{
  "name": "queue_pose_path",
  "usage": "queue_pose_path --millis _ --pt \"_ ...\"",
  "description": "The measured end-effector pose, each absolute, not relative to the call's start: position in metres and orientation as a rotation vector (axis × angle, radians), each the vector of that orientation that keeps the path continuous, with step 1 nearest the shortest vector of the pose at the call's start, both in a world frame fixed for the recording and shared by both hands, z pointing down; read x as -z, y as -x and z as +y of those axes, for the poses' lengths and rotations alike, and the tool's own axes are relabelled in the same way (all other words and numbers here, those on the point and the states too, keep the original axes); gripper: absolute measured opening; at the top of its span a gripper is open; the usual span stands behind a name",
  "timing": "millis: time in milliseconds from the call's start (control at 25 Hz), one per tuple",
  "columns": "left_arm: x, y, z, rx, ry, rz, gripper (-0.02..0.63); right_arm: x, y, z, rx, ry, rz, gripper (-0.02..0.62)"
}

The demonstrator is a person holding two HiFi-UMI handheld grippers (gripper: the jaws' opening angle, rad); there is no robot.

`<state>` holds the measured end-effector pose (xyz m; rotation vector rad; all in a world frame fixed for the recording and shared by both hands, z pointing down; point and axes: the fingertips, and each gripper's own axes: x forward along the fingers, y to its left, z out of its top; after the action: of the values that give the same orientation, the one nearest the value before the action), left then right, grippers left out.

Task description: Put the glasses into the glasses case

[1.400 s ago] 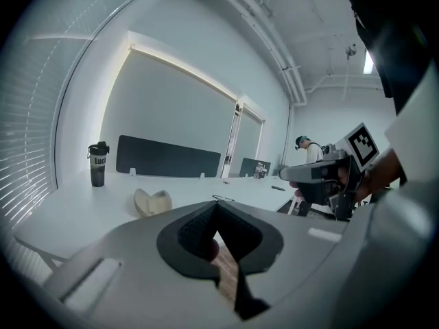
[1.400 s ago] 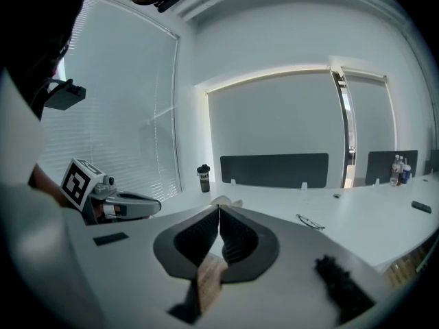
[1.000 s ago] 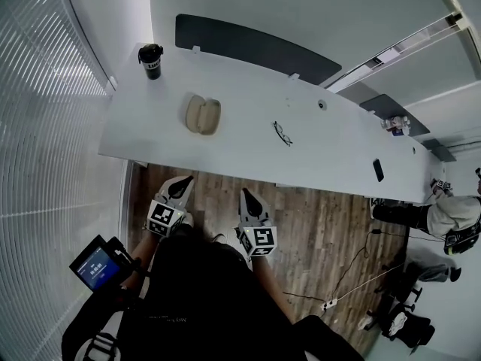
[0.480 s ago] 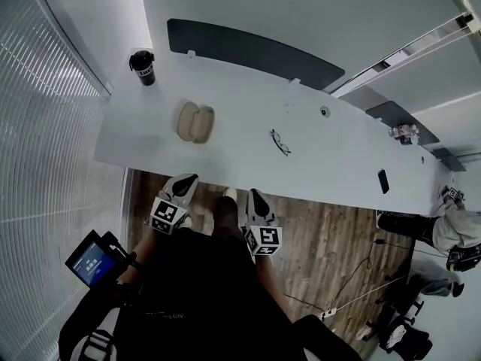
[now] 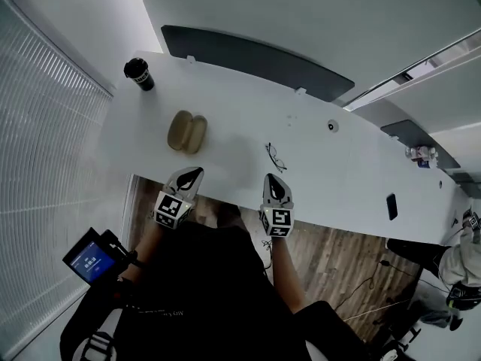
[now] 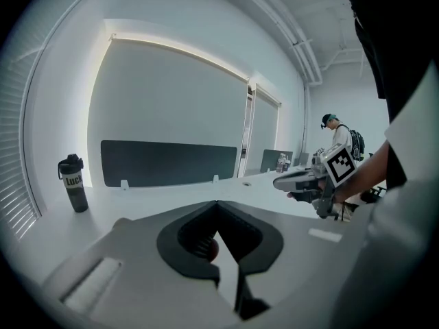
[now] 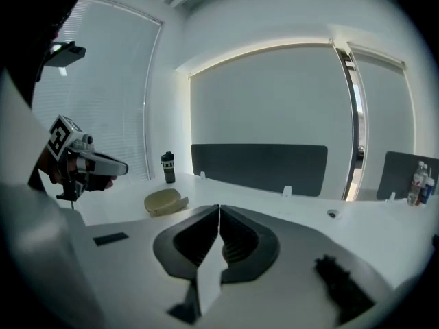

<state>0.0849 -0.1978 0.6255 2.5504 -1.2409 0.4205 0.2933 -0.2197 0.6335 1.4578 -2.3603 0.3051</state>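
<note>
We hold the left gripper [image 5: 191, 173] and the right gripper [image 5: 271, 179] at the near edge of the white table [image 5: 338, 164]. Each has its fingers closed together with nothing between them. The glasses [image 5: 275, 156] lie on the table just beyond the right fingertips, near them but not touching. The glasses case [image 5: 187, 131] lies open beyond the left fingertips, also apart from them. A dark bottle [image 5: 140, 74] stands well beyond the case, far from both sets of fingers.
</note>
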Motion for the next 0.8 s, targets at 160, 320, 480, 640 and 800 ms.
queue_pose_path --millis 160,320,480,640,800 --pt "-0.640 -0.096 -0.201 -0.448 -2.517 -1.233 0.005 -0.657 -0.308 -0.248 -0.225 -1.362 -2.313 0.009" --pt "-0.634 -0.099 -0.202 -0.437 -2.483 -1.247 0.005 -0.676 -0.319 -0.251 -0.153 -1.238 -2.226 0.009" --pt "-0.627 -0.102 -0.212 -0.456 -2.476 -1.264 0.005 -0.688 -0.328 -0.255 -0.127 -1.132 -2.174 0.011" --pt "-0.614 -0.112 -0.225 -0.481 -2.549 -1.211 0.005 -0.708 -0.338 -0.258 -0.062 -0.999 -2.085 0.012" --pt "-0.619 -0.099 -0.234 -0.486 -2.552 -1.210 0.005 -0.737 -0.341 -0.263 -0.107 -0.901 -1.991 0.095"
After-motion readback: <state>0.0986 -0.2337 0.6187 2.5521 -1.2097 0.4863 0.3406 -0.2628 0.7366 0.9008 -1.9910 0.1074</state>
